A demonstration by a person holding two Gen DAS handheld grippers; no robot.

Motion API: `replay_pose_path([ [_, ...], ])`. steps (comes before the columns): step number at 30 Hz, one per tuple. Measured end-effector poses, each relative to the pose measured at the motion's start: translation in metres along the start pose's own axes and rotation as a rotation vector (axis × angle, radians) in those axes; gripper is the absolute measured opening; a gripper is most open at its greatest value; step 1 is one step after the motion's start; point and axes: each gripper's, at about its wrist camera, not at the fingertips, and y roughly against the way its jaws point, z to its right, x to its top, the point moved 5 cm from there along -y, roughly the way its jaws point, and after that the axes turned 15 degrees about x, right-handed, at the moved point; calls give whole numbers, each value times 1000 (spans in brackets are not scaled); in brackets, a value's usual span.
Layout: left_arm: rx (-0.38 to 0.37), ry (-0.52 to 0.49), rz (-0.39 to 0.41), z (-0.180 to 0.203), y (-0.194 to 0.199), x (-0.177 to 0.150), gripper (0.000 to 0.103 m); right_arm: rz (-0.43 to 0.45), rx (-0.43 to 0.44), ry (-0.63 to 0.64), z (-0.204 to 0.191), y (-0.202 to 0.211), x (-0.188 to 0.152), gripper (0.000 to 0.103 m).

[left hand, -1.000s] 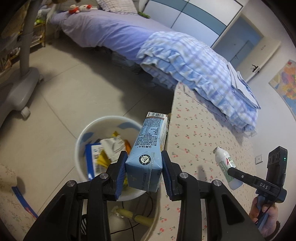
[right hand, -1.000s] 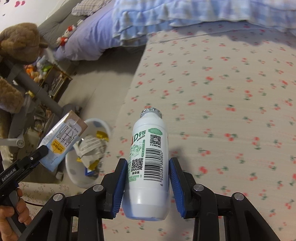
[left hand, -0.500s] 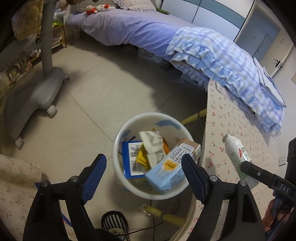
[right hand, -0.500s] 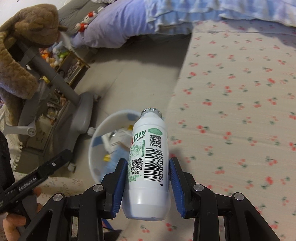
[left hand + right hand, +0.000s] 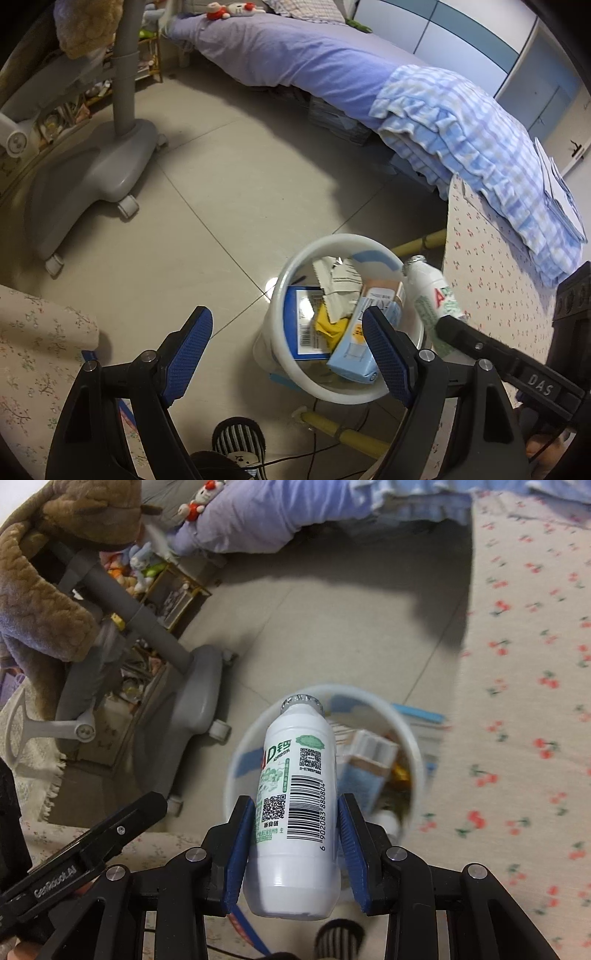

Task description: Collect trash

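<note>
A white round bin (image 5: 334, 248) stands on the tiled floor beside the table. A light-blue carton (image 5: 360, 349) lies inside it among paper and wrappers. My left gripper (image 5: 291, 343) hangs open above the bin's near rim with nothing between its blue pads. My right gripper (image 5: 293, 843) is shut on a white drink bottle (image 5: 295, 797) with a barcode label, held over the bin (image 5: 243, 738). In the left wrist view the bottle (image 5: 430, 291) hangs at the bin's right rim.
The cherry-print tablecloth (image 5: 491, 295) borders the bin on the right. A grey wheeled chair base (image 5: 92, 173) stands on the floor to the left, and a bed with purple and checked blue covers (image 5: 369, 85) lies behind. A yellow table leg and cables lie under the bin.
My left gripper opened and the light-blue carton dropped into the bin. My right gripper carried the bottle off the table to above the bin.
</note>
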Motion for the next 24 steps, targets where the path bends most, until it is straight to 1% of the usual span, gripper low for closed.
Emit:
replay_pose_path([
  [3, 4, 12, -4, -5, -1, 1, 85, -3, 37, -5, -3, -13, 2, 44],
  [4, 6, 12, -4, -5, -1, 1, 85, 2, 48, -4, -4, -14, 2, 53],
  [5, 8, 11, -5, -6, -2, 2, 85, 4, 48, -6, -3, -15, 4, 61],
  [6, 10, 10, -7, -6, -3, 1, 85, 9, 41, -8, -3, -15, 5, 71],
  [12, 4, 5, -7, -1, -2, -1, 85, 33, 19, -16, 0, 3, 8, 72],
  [14, 1, 1, -1, 3, -1, -3, 85, 34, -5, -17, 3, 14, 5, 72],
  [17, -9, -16, 10, 12, 4, -7, 87, 34, -67, -2, 9, 37, -3, 74],
  [19, -18, -31, 23, 22, 9, -10, 97, 47, -119, 16, 13, 61, -10, 78],
  [20, -22, -39, 32, 26, 12, -12, 99, 55, -141, 22, 15, 70, -12, 80],
  [21, -26, -50, 43, 31, 16, -14, 101, 68, -169, 31, 16, 81, -15, 82],
  [23, -31, -68, 63, 39, 24, -22, 101, 99, -224, 50, 16, 107, -22, 90],
  [24, -38, -82, 70, 45, 29, -29, 102, 112, -245, 54, 17, 116, -25, 97],
])
